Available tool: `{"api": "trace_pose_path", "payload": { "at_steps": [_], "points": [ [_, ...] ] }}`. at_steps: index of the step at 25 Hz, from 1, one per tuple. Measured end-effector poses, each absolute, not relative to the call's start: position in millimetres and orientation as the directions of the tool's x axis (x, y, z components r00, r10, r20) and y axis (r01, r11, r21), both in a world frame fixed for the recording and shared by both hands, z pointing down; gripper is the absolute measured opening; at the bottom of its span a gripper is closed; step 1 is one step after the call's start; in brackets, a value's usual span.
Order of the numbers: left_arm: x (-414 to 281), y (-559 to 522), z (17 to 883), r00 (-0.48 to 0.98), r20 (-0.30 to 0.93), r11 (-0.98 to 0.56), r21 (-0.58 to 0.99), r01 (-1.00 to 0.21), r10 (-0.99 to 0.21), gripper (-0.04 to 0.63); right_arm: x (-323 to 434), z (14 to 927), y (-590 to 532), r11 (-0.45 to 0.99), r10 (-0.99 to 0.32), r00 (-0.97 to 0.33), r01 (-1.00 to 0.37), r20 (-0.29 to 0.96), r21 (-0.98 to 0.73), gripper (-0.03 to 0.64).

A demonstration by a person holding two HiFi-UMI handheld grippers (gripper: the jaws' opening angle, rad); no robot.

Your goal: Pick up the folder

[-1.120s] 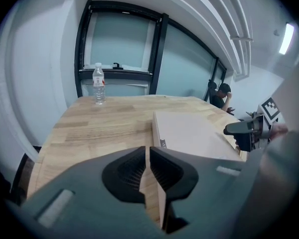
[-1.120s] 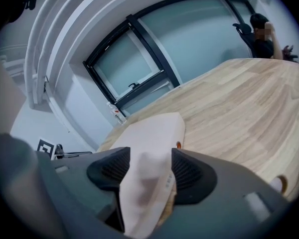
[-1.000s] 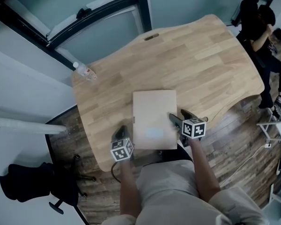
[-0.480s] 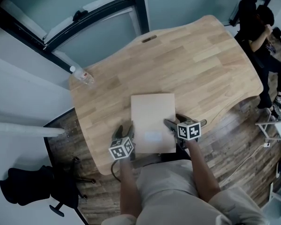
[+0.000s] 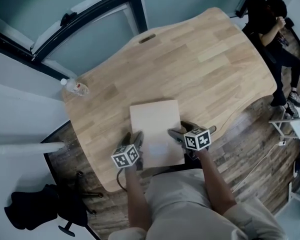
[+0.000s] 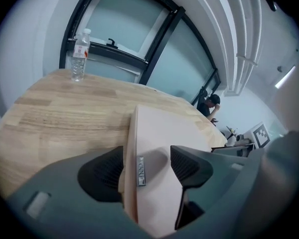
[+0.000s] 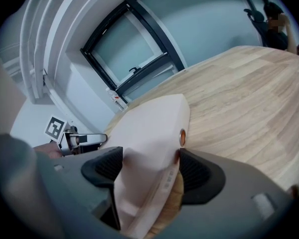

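Head view, folder: the pale folder lies flat on the counter, close to its near edge, in front of the person.
Head view, grippers: the left gripper sits at the folder's left edge and the right gripper at its right edge, one to each side.
Head view, room: wood-grain counter with a curved outline; a water bottle lies near its far left corner; dark plank floor, a black chair at lower left, a seated person at upper right.
Left gripper view, jaws: apart and opening, with the folder's left edge and its small metal tag between them; the inner jaw is clear of the cover.
Left gripper view, how to do it well: judged from here, one jaw should go under the edge and one over before closing, gripping well in from the corner.
Left gripper view, room: the bottle is at the far rim, before dark-framed windows.
Right gripper view, jaws: apart and opening, straddling the folder's right edge; one jaw is right beside a round stud.
Right gripper view, how to do it well: probably close both sides together and lift level, so the flat folder neither sags nor slides.
Right gripper view, room: bare counter runs right; windows behind.
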State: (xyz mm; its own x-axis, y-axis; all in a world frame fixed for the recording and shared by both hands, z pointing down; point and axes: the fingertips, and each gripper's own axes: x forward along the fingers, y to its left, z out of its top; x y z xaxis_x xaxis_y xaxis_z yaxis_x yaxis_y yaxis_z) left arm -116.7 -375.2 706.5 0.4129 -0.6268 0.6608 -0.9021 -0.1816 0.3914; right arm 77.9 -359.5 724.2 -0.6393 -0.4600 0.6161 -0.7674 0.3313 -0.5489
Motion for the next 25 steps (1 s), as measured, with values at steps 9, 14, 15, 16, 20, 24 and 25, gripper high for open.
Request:
{"api": "trace_pose_path", "payload": {
  "at_steps": [9, 14, 15, 16, 20, 24, 25],
  "points": [
    [-103.6, -384.5, 718.8, 0.484, 0.665, -0.169, 0.481, -0.86, -0.568, 0.304, 73.3, 720.5, -382.2, 0.423, -0.462, -0.638, -0.769, 0.616, -0.479, 0.374],
    [-108.7, -381.6, 721.0, 0.479, 0.691, -0.161, 0.473, -0.866, -0.542, 0.304, 67.8, 717.6, -401.5, 0.43, -0.477, -0.576, -0.812, 0.664, -0.395, 0.374],
    [-108.1, -380.7, 720.9, 0.482, 0.688, -0.156, 0.481, -0.863, -0.543, 0.304, 68.8, 718.1, -402.0, 0.408, -0.478, -0.573, -0.816, 0.666, -0.409, 0.374],
    [-106.9, -379.7, 721.5, 0.487, 0.682, -0.149, 0.493, -0.857, -0.545, 0.304, 71.0, 719.6, -401.4, 0.381, -0.48, -0.567, -0.822, 0.669, -0.424, 0.374],
    [-106.8, -380.5, 725.5, 0.48, 0.665, -0.144, 0.494, -0.857, -0.572, 0.305, 75.0, 727.5, -391.9, 0.314, -0.472, -0.574, -0.818, 0.669, -0.481, 0.374],
    [-109.2, -377.8, 728.9, 0.471, 0.666, -0.132, 0.494, -0.86, -0.578, 0.314, 71.8, 736.4, -383.1, 0.267, -0.435, -0.605, -0.794, 0.667, -0.546, 0.374],
    [-109.3, -377.3, 729.5, 0.469, 0.669, -0.125, 0.495, -0.86, -0.577, 0.314, 72.3, 737.3, -382.9, 0.259, -0.435, -0.606, -0.793, 0.667, -0.551, 0.374]
  ]
}}
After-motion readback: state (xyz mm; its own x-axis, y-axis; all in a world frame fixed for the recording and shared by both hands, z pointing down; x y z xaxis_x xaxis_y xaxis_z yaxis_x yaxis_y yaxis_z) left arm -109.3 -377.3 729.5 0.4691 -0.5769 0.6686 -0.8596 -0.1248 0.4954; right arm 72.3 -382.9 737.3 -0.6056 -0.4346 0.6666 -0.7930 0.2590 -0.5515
